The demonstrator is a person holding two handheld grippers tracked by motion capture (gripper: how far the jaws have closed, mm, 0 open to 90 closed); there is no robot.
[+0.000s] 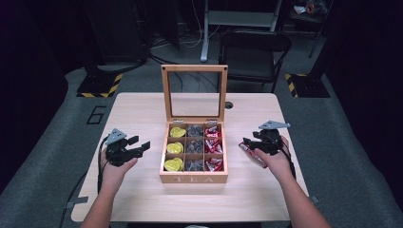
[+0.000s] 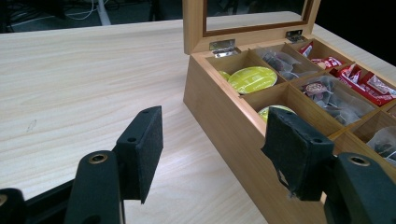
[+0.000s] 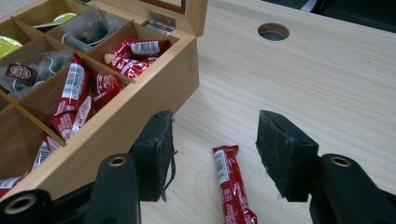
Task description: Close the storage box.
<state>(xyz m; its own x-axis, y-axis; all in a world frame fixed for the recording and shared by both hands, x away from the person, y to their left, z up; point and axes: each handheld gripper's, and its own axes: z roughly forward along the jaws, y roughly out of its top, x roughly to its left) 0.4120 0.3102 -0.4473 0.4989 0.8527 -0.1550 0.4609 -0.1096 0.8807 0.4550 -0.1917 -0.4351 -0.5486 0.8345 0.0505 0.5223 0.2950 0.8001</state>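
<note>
On the table (image 1: 142,199), just right of the tea box (image 1: 193,178), a red stick packet (image 3: 231,184) lies flat. The right gripper (image 3: 215,154) hangs over it, jaws apart and holding nothing. The packet's long side runs near to far. Come straight down and pinch across its thin middle. The left gripper (image 2: 212,158) waits left of the box, jaws apart, also holding nothing.

The tabletop (image 3: 299,88) is pale wood, smooth and matt. The tea box (image 3: 154,93) left of the right tongs (image 3: 215,149) is light wood with shiny metal hinges (image 3: 161,21). The red packet (image 3: 231,182) between those tongs is glossy plastic. The tongs' pads (image 3: 280,149) are black, rough and foamy. The yellow pods (image 2: 252,78) look shiny.
</note>
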